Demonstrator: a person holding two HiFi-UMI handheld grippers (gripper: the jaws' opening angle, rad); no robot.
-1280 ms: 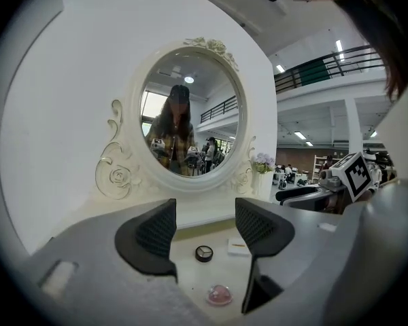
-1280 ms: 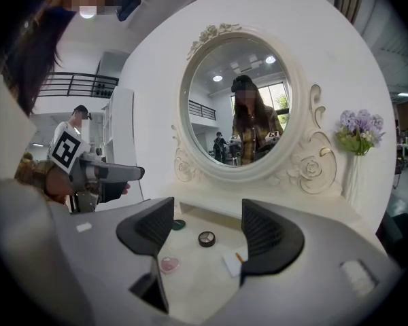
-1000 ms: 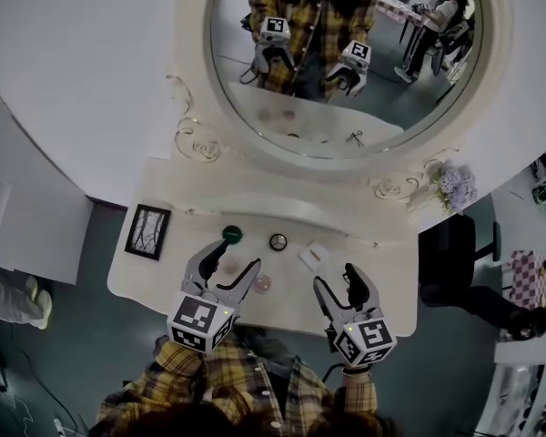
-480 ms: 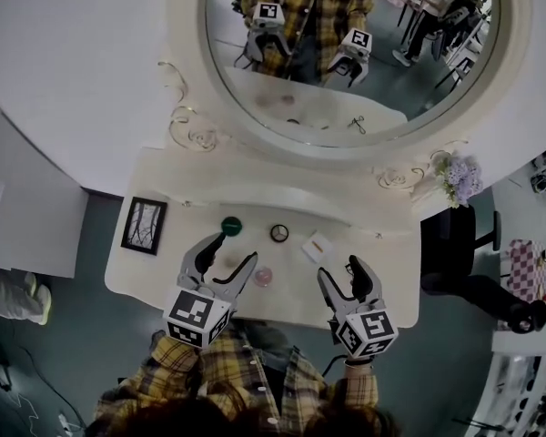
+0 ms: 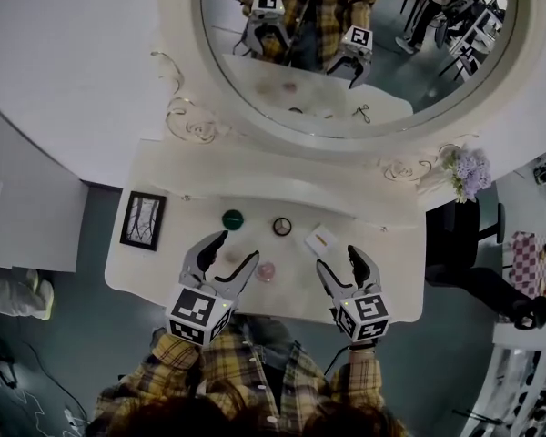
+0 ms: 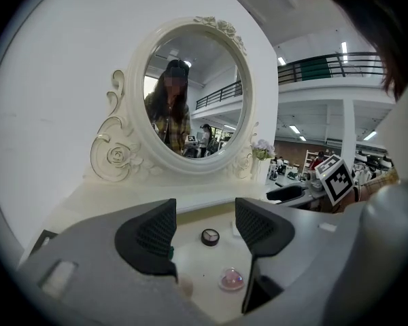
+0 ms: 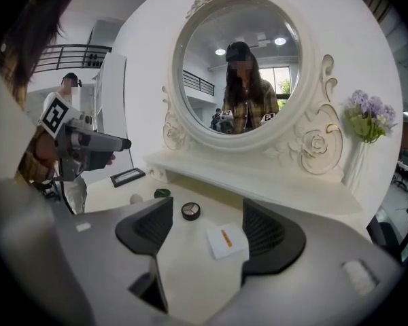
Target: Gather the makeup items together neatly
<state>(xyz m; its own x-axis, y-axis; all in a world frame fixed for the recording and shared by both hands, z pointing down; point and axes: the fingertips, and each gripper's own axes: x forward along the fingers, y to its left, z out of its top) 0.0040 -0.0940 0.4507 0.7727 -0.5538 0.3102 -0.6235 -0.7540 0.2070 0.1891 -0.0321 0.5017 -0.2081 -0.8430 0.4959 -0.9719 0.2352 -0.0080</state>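
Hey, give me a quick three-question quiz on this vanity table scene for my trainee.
1. True or false: the right gripper grips the white packet.
2. Nearest the picture frame: A pink compact, B green compact, C flowers?
3. The dark compact lies between the green compact and the ____.
Key: 1 false, it is open and empty; 2 B; 3 white packet.

Count on the dressing table [image 5: 146,271]:
- 4 round makeup pieces: green compact [image 5: 233,218], dark eyeshadow pot [image 5: 281,227], pink jar [image 5: 267,270], small pale ball [image 7: 136,198]
- 1 flat white packet [image 5: 321,240], orange mark on it
- 1 framed picture [image 5: 145,221], left edge
- 1 bunch of purple flowers [image 5: 467,169], back right corner
- 1 round mirror [image 5: 189,62], back edge
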